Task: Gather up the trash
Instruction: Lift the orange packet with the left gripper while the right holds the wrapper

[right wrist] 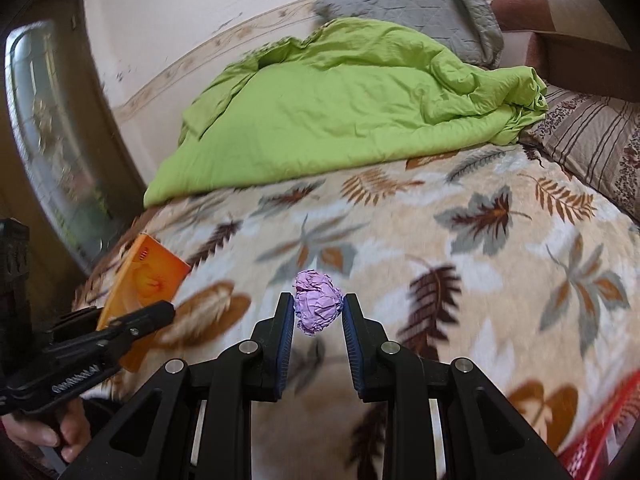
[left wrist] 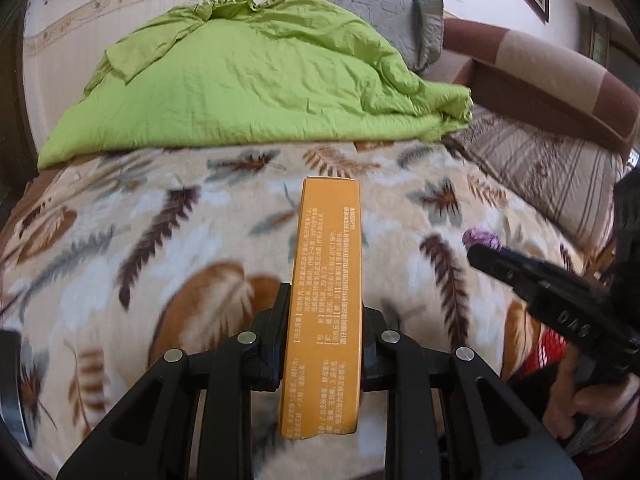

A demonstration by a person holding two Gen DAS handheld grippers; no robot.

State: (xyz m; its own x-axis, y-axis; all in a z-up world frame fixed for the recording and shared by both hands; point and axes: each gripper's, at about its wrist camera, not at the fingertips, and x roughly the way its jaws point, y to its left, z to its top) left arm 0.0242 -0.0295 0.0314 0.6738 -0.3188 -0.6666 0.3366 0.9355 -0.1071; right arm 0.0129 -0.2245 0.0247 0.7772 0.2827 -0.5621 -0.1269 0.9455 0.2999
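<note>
Black fingers of the left gripper (left wrist: pixel 326 320) clamp one long orange box (left wrist: pixel 326 300) by its narrow sides, so it sticks out forward between them, printed face up, above the bed (left wrist: pixel 120 240). In the right view the same box (right wrist: pixel 146 280) shows its orange front at the far left, held off the blanket by the left gripper (right wrist: pixel 132 320), with a hand (right wrist: pixel 52 428) around the grip below.

Fingers of the right gripper (right wrist: pixel 318 308) stand narrow, their blue pads (right wrist: pixel 287 332) pressed on either side of one crumpled purple paper ball (right wrist: pixel 318 306), which sits at the tips. From the left view that ball (left wrist: pixel 482 238) is at the end of the right gripper (left wrist: pixel 492 256), off to the right of the box, and a hand (left wrist: pixel 580 400) holds that tool lower down.

Beyond both pairs of fingers lies the leaf-patterned blanket covering the bed. Farther ahead lies one green quilt (left wrist: pixel 248 80), heaped and rumpled, with one grey pillow (left wrist: pixel 380 8) behind it against the wall. To the right of the quilt there is one striped pillow (left wrist: pixel 540 164). A red object (right wrist: pixel 600 432) shows at the lower right edge of the right view; what it is cannot be told. No bin or bag is in view.
</note>
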